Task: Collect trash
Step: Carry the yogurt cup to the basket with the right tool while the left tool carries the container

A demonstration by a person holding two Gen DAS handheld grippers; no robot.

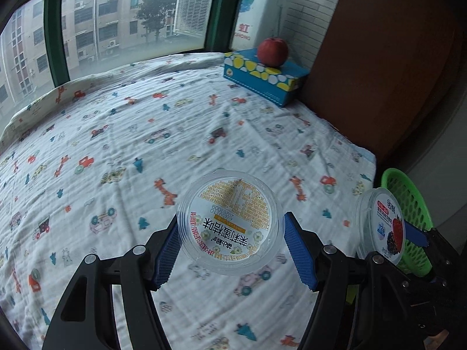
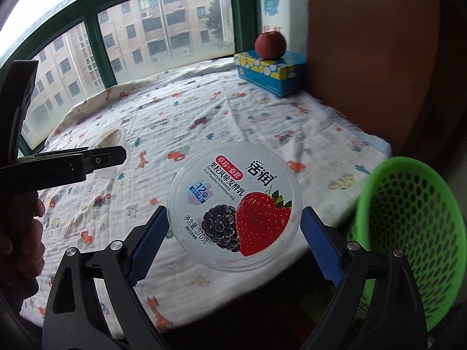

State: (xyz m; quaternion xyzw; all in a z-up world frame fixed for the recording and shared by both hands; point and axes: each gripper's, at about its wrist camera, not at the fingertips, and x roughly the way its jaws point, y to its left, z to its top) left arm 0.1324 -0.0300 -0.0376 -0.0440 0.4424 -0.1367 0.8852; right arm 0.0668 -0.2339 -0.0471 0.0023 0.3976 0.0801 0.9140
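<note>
Soft window daylight, fisheye-warped edges

A bed [image 1: 175, 134] is covered by a white sheet [image 2: 204, 110] printed with small cars, giraffes and trees. At its far corner, beside a brown wooden panel [image 1: 379, 67], sits a blue tissue box [image 1: 262, 78] with yellow and white dots, and a red apple [image 1: 272, 51] rests on top of it. A green-framed window [image 2: 163, 32] behind shows apartment buildings.

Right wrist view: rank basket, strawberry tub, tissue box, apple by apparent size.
1. basket, cut off by the frame
2. strawberry tub, close to the lens, so inflated
3. tissue box
4. apple
</note>
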